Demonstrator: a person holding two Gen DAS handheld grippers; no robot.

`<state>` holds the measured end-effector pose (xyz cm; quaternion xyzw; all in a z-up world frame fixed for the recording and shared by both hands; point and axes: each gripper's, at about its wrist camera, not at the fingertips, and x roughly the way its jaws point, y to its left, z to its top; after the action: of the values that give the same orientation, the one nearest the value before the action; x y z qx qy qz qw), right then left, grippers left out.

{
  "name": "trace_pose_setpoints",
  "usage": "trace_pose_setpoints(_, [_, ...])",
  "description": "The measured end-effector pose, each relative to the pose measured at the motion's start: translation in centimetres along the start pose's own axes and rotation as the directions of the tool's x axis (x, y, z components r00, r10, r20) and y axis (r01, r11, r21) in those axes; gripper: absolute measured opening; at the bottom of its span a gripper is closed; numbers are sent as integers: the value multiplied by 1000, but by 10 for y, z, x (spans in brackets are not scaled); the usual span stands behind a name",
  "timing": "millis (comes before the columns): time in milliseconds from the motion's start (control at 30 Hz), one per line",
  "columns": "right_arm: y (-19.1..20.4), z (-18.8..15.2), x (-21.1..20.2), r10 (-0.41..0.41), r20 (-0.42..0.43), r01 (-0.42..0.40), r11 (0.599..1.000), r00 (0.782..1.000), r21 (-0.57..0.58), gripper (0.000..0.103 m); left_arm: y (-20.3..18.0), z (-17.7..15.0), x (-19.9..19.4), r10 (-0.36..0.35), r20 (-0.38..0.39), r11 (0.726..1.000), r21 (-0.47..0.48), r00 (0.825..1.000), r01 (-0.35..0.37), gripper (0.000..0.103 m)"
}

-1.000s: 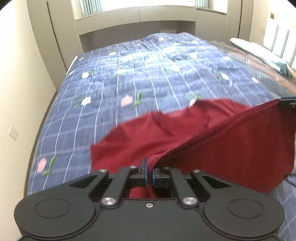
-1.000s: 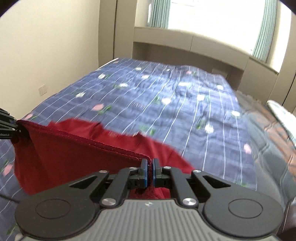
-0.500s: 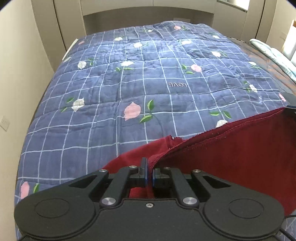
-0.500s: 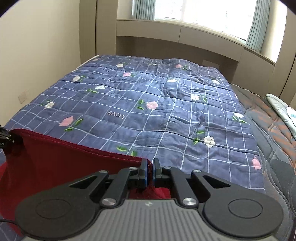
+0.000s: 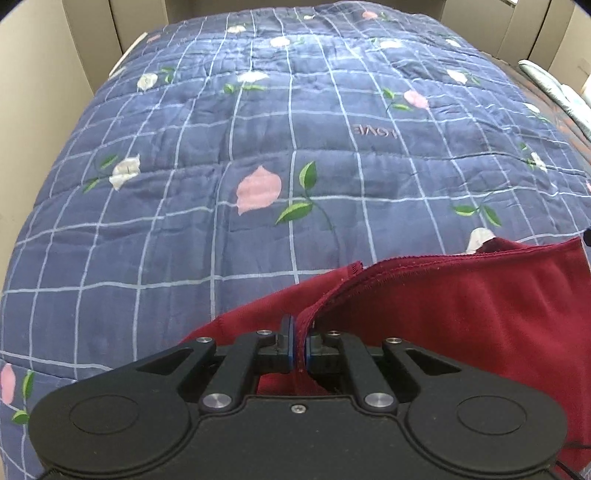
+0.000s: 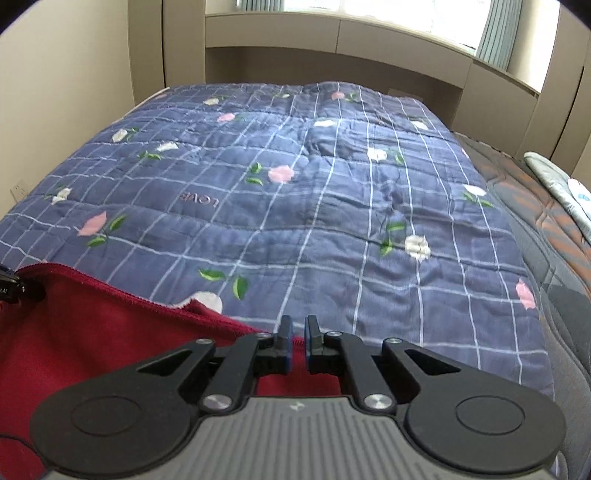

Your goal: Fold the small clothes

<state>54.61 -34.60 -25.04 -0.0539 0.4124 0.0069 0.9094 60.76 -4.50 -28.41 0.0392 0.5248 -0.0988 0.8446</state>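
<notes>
A dark red garment [image 5: 461, 332] lies on the blue checked quilt [image 5: 258, 129], its upper layer folded over. My left gripper [image 5: 299, 328] has the stitched hem between its pads; the jaws are starting to open but still pinch the cloth. In the right wrist view the same red garment [image 6: 92, 332] spreads to the left. My right gripper [image 6: 297, 328] is opening: a narrow gap shows between its fingertips, the hem has dropped out of them, and red cloth lies below and to their left. The left gripper's tip [image 6: 11, 288] shows at that view's left edge, on the hem.
The flowered quilt [image 6: 332, 203] stretches far ahead of both grippers. A cream wall [image 5: 33, 92] runs along its left side. To the right are bare mattress [image 6: 546, 236] and a pale folded cloth [image 6: 557, 184]. Cabinets and a window ledge [image 6: 332, 33] stand at the far end.
Both grippers have come down and forward over the quilt, bringing the raised hem low. The right jaws have parted and the hem has slipped out of them. The left jaws have loosened slightly.
</notes>
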Motion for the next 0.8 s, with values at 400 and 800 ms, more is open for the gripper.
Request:
trace_pose_setpoints(400, [-8, -43, 0, -57, -69, 60, 997, 996, 38, 92, 16, -6, 4, 10, 10, 1000, -20, 1000, -10, 60])
trace_pose_setpoints(800, [-14, -55, 4, -192, -83, 198, 978, 978, 61, 101, 31, -3, -16, 100, 39, 995, -6, 994, -100, 96])
